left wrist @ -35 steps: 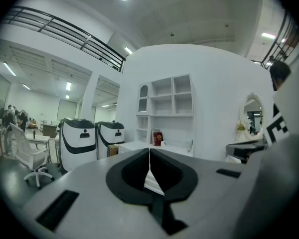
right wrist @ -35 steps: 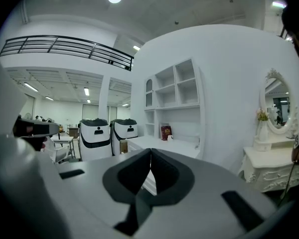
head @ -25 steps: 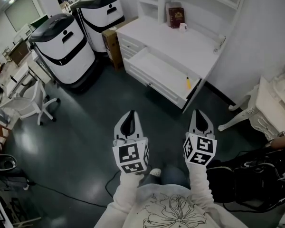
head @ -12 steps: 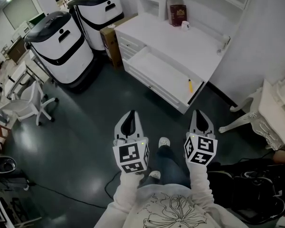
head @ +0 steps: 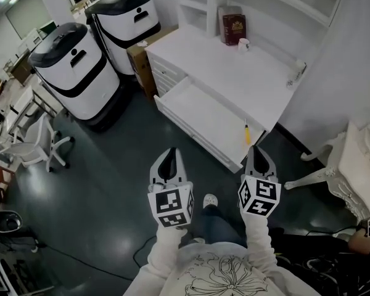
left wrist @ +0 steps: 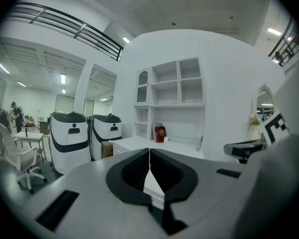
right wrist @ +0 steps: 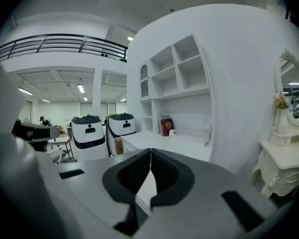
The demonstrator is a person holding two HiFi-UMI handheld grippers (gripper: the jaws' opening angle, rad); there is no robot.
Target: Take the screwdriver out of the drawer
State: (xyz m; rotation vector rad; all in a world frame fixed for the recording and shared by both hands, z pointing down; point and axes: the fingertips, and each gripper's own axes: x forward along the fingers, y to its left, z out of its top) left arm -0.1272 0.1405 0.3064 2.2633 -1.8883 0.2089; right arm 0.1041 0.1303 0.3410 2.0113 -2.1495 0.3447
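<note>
Both jaws clenched, nothing between them: left gripper [head: 168,154], right gripper [head: 258,153]. I see the screwdriver [head: 247,133] just ahead of the right jaws, lying in the open drawer [head: 200,113] at the end nearest them. Desk [head: 234,73] beyond.

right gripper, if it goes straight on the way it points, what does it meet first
Most likely the open drawer, at the end where the yellow screwdriver lies; nothing shows in between. Height is unclear, so the right gripper might pass over it to the desk top.
</note>
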